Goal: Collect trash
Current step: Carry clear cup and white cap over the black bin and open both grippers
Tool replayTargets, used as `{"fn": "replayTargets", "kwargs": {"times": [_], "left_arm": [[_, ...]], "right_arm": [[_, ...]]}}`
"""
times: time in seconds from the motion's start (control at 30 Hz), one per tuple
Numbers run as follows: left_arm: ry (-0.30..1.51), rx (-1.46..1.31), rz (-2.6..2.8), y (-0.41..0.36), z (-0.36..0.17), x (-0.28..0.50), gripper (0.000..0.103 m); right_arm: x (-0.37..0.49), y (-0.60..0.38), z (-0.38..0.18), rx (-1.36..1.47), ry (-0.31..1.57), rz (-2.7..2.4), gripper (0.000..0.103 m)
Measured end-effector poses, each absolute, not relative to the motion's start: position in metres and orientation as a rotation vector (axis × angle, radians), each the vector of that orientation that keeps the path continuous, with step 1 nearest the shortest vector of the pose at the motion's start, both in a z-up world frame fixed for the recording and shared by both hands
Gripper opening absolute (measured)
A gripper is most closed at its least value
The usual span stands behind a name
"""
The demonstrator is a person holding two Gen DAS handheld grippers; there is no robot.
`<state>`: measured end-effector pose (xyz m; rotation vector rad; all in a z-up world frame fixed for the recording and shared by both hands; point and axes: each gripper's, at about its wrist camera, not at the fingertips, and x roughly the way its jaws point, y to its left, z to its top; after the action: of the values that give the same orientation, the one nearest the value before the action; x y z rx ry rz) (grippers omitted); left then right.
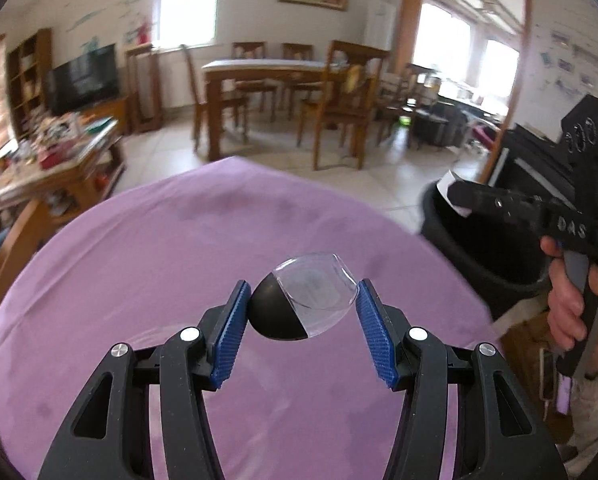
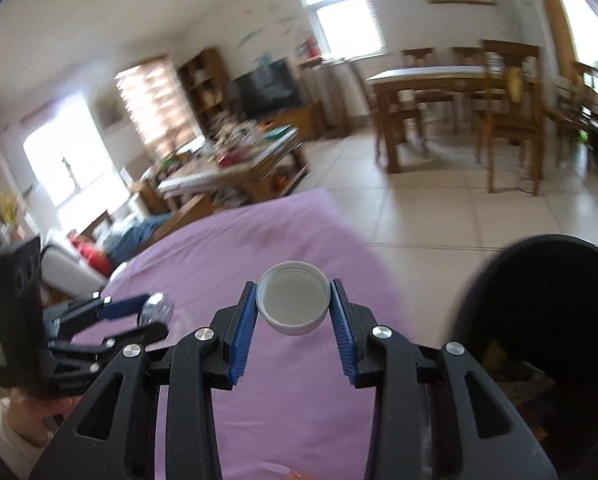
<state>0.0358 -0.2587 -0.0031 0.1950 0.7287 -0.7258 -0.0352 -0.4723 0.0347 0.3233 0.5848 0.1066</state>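
Note:
A round capsule, half black and half clear plastic, sits between the blue pads of my left gripper, which is shut on it above the purple tablecloth. My right gripper is shut on a white screw lid, open side up, held over the cloth's right edge. A black bin stands just right of it on the floor. In the left wrist view the right gripper and its white lid hang over the bin's rim. The right wrist view shows the left gripper with the capsule at the far left.
A person's hand grips the right tool's handle. Tiled floor lies beyond the cloth. A wooden dining table with chairs stands at the back, and a cluttered low table at the left.

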Motion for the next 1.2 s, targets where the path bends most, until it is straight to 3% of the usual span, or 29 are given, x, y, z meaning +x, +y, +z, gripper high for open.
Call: {"fn": "replayTargets", "kwargs": {"times": [0.57, 0.97, 1.13, 1.17, 1.2], "left_arm": [[0.714, 0.312, -1.015, -0.471, -0.024, -0.035, 0.055], [0.765, 0.313, -1.083, -0.535, -0.057, -0.032, 0.055], [0.773, 0.315, -1.080, -0.542, -0.064, -0.024, 0.055], [0.778, 0.319, -1.072, -0.541, -0.065, -0.023, 0.055], [0.789, 0.322, -1.063, -0.540, -0.067, -0.022, 0.058]], "right_arm": [[-0.116, -0.633, -0.011, 0.567, 0.504, -0.118, 0.036], [-0.129, -0.669, -0.030, 0.627, 0.506, -0.154, 0.037], [-0.131, -0.675, -0.034, 0.635, 0.511, -0.157, 0.039], [-0.132, -0.675, -0.034, 0.639, 0.510, -0.156, 0.042], [-0.133, -0.675, -0.033, 0.641, 0.508, -0.158, 0.052]]}}
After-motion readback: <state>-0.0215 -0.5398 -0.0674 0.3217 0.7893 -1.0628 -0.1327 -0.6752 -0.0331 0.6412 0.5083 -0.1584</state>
